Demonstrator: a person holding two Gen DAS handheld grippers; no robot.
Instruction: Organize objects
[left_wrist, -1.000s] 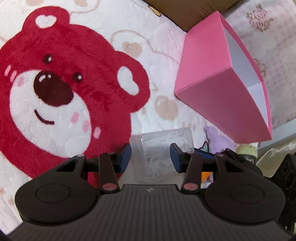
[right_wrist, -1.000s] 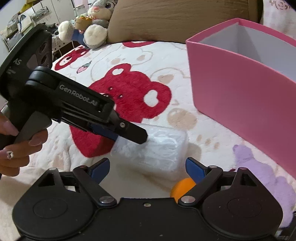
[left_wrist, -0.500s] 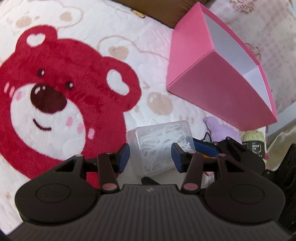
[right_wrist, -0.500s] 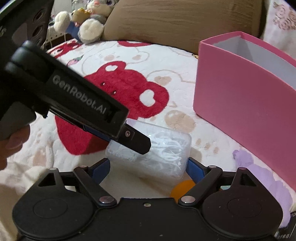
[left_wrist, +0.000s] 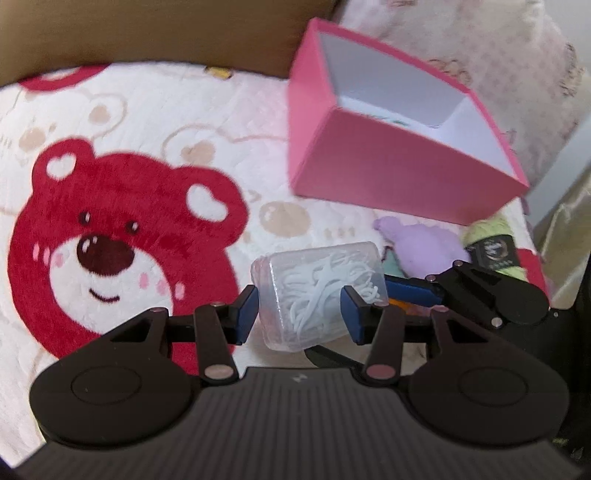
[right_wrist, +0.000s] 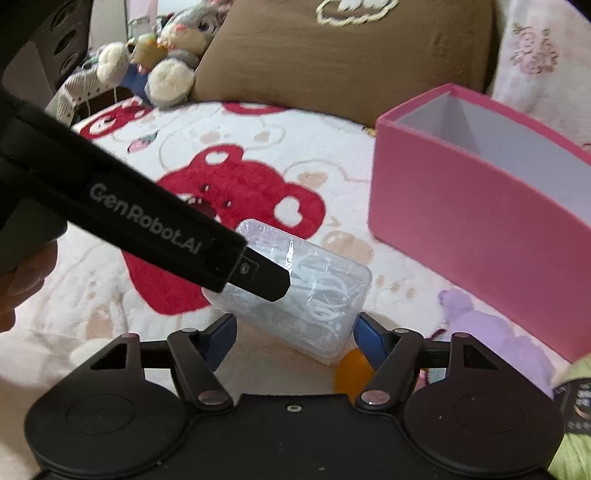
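left wrist view: work surface is a cream quilted blanket (left_wrist: 155, 110) with a big red bear print (left_wrist: 110, 236), brown pillow (left_wrist: 147, 33) along the back edge, pale floral fabric at far right. right wrist view adds a grey bunny plush (right_wrist: 177, 51) beyond the pillow, room clutter at far left.

clear plastic case (left_wrist: 317, 291) of white floss picks – rounded rectangular box, translucent, tangled white picks visible through the lid. it sits between the left gripper (left_wrist: 299, 314) pads, tilted, long axis running roughly away from the camera and leaning left; whether its low end rests on the blanket i cannot tell. blue pads are pressed against both long sides, jaws narrowed to the case width – clamped on it.

right gripper (right_wrist: 295, 339) is spread wide, nothing between its fingers; the case (right_wrist: 306, 295) lies just ahead of them, apart from both pads.

pink box (left_wrist: 388, 147) open-topped, white inside, stands behind-right of the case, well apart. near its front: purple plush (left_wrist: 424, 240), green yarn skein (left_wrist: 495, 236) with black label, orange ball (right_wrist: 351, 369) just below the case in the right wrist view.
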